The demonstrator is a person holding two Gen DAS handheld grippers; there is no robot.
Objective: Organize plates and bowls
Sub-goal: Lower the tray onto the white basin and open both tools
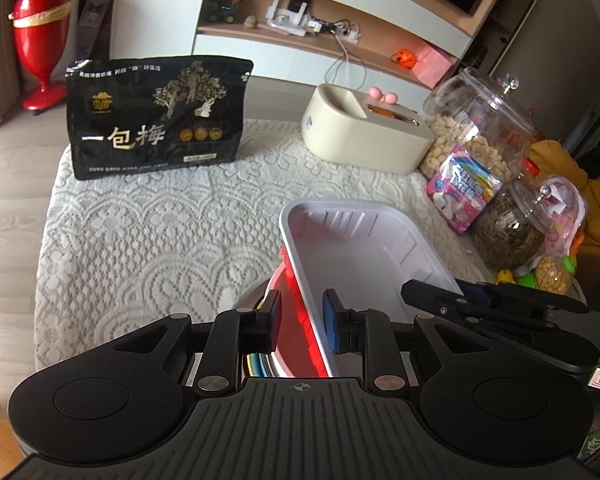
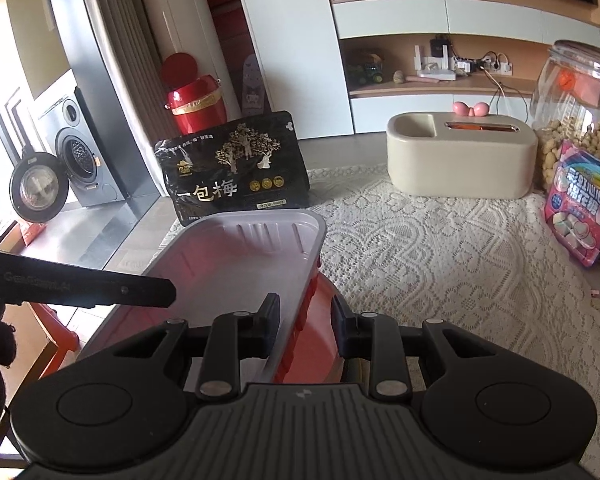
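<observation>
Left wrist: tray [image 1: 364,248] atop steel bowl [image 1: 256,300]

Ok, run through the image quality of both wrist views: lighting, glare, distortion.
Left wrist view: soft daylight, strong fisheye bending of the shelving, dark corners, a red glow through the tray wall between the left gripper fingers. Right wrist view: bright, washed-out window light at the left edge, curved verticals, sharp lace cloth, the right gripper in shade.
</observation>
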